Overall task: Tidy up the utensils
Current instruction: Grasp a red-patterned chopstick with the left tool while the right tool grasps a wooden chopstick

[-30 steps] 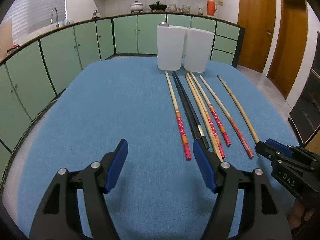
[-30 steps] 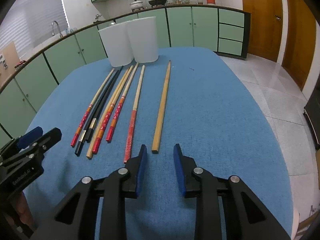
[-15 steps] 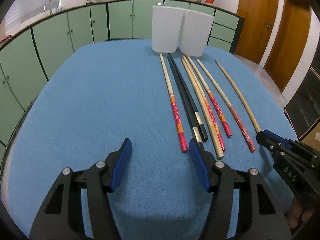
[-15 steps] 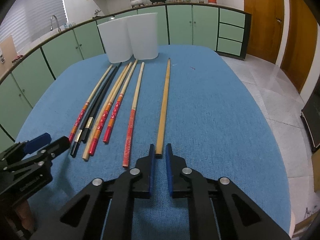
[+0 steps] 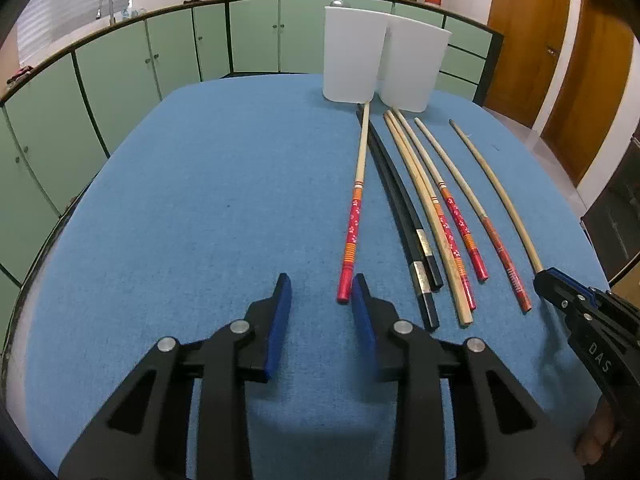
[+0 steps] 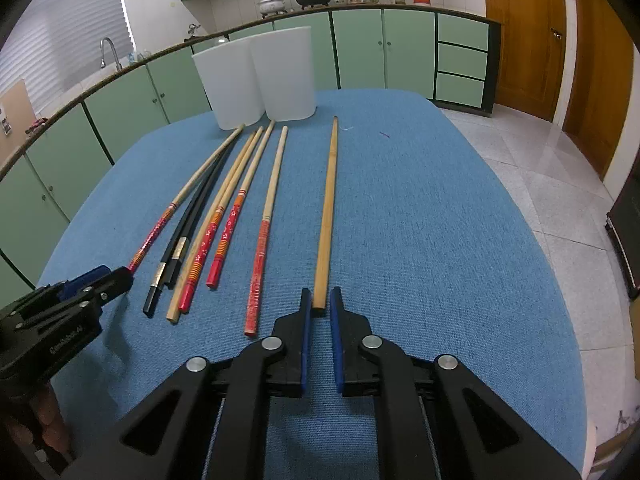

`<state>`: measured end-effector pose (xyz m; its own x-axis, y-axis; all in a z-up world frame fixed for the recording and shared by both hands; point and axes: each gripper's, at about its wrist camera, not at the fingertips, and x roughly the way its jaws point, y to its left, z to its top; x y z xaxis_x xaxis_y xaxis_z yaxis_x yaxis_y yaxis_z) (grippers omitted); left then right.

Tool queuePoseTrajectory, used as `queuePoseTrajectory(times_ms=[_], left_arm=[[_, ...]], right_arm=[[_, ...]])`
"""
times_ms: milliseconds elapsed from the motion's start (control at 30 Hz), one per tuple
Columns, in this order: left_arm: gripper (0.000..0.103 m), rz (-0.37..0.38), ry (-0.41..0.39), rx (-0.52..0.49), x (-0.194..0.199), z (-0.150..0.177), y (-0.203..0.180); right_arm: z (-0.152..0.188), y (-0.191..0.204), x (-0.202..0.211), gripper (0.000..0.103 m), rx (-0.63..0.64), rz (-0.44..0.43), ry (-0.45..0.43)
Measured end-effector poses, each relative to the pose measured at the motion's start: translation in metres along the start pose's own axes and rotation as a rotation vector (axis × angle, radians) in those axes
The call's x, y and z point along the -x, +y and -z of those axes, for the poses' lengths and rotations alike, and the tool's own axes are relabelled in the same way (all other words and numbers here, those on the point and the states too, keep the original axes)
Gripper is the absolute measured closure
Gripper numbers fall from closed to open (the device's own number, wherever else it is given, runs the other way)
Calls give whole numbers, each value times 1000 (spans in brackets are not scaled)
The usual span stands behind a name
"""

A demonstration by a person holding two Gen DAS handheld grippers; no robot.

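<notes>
Seven chopsticks lie side by side on the blue table (image 5: 180, 208), tips toward two white tubs (image 6: 260, 80) at the far edge. The right gripper (image 6: 319, 308), angled downward, is clenched on the near end of the plain bamboo chopstick (image 6: 327, 216) at far right. The left gripper (image 5: 320, 292), tilted down too, has been closing; its pads flank bare cloth just left of the red-ended chopstick (image 5: 354, 216). Open cloth spreads left.
</notes>
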<state>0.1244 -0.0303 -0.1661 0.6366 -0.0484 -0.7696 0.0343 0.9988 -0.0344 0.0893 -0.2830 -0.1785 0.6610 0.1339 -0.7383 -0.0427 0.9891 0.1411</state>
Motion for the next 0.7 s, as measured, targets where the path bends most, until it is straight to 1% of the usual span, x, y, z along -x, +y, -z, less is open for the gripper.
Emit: queuePoseTrajectory(times_ms=[100,167,267,333,400,433,567,633,700], left_arm=[[60,-1,2,-29,-1,0,-6],[61,-13,5,-48,-2,1,-10],[61,-16,6,-46,-3,1,-10],[71,-18,4,-52,-3,0,-12],[95,-21,2,-65,-3,0,-14],[97,-15,3,-68,-3,1,-14],[98,14,-1,-45,-1,1,-11],[98,23,-16,-30,4,0,-7],[98,20,-47,-22,14,-3,-4]], right_arm=[[0,0,0,94,0,0,1],[0,1,0,94,5,6,0],[0,3,0,94,12,13,2],[0,2,-1,95,9,10,2],[0,1,-1,96,4,5,2],[0,1,-1,96,2,3,2],[0,-1,0,96,-7,-7,-2],[-1,-2,3,96,-10,-8,-7],[-3,-4,9,96,-3,0,-25]])
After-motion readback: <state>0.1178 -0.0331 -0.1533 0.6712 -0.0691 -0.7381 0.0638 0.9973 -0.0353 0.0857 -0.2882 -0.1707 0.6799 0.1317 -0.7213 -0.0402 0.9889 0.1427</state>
